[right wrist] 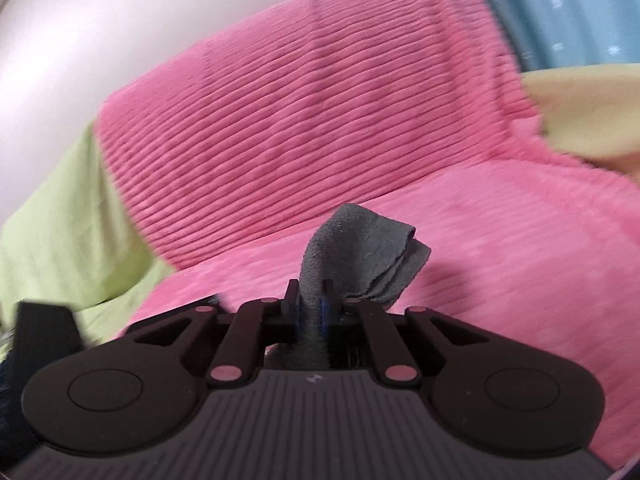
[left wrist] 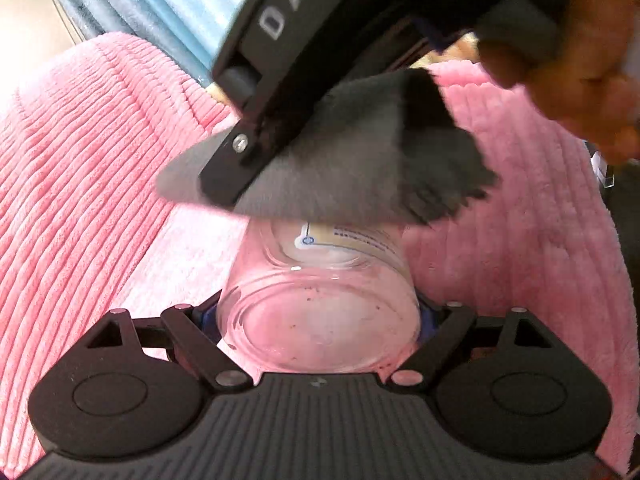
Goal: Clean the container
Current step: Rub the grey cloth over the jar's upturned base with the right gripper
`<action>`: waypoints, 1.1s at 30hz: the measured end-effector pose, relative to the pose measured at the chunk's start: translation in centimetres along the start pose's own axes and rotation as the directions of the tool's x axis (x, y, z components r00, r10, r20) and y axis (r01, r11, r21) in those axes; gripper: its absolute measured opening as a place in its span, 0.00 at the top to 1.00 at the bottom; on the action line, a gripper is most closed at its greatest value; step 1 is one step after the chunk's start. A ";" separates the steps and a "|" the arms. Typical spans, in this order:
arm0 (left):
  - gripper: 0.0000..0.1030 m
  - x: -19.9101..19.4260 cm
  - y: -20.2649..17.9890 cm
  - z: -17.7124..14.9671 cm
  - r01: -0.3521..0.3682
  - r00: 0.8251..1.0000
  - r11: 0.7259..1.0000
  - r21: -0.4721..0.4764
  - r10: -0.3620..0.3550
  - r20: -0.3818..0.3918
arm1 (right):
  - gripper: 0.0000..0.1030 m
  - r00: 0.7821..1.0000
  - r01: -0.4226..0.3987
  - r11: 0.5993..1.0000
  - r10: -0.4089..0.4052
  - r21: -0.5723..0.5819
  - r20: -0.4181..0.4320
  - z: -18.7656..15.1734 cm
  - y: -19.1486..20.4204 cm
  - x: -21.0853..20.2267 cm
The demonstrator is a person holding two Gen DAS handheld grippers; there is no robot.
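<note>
Over a pink ribbed blanket (left wrist: 100, 168), both tools are engaged. Left hand-held gripper (left wrist: 320, 320): jaws clamped on a clear glass jar (left wrist: 320, 300), gripping it at either side near its base. Jar lies along the gripper's line of sight, base toward the left wrist camera, mouth pointing away; long axis runs from camera outward. A label (left wrist: 344, 240) shows through the glass on the far wall. Dark specks and a cloudy film visible on the inside near the base, so cleaning looks unfinished.

Right hand-held gripper (right wrist: 312, 304): jaws close together, pinching a folded grey cloth (right wrist: 360, 248), which sticks out ahead of the fingertips. In the left wrist view the same gripper comes in from upper right, a person's hand (left wrist: 580, 80) behind it, and the cloth (left wrist: 340, 176) sits directly over the far end of the jar, hiding the mouth. Cannot tell whether cloth touches the rim or hangs just clear of it.

Key relation: cloth lies at the jar's open end, on the jar's axis, opposite the left gripper. Right gripper is the nearer to the mouth. Judgement: next move is to push the cloth along that axis into the jar while the left holds steady. Risk: an off-axis push could twist the jar in the left grip.

Background: blue fabric (left wrist: 180, 8), green sheet (right wrist: 60, 220).
</note>
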State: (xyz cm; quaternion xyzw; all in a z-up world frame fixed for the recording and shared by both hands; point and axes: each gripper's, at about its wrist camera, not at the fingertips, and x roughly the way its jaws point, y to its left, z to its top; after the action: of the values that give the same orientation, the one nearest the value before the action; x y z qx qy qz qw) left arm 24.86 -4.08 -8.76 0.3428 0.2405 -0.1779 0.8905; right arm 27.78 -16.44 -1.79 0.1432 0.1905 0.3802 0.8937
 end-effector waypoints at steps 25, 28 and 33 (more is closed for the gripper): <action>0.17 -0.3 1.6 -0.4 0.046 0.999 0.991 -0.122 -0.048 -0.011 | 0.92 0.986 -0.159 0.987 0.160 0.033 -0.043 -0.7 1.9 -2.2; 0.17 -0.6 1.5 -1.0 0.072 0.996 0.982 -0.173 -0.079 -0.031 | 0.94 0.985 -0.167 0.986 0.168 0.011 -0.031 -1.1 1.7 -1.5; 0.17 -0.1 1.5 -1.2 0.073 0.996 0.981 -0.179 -0.082 -0.045 | 0.96 0.992 -0.126 0.992 0.127 -0.016 0.008 -1.4 1.2 -0.3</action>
State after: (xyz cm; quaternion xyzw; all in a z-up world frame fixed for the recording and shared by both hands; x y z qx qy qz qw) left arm 25.15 -2.17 -8.64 0.2572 0.2916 -0.1815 0.9033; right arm 26.19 -15.75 -2.49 0.1498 0.1739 0.4369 0.8697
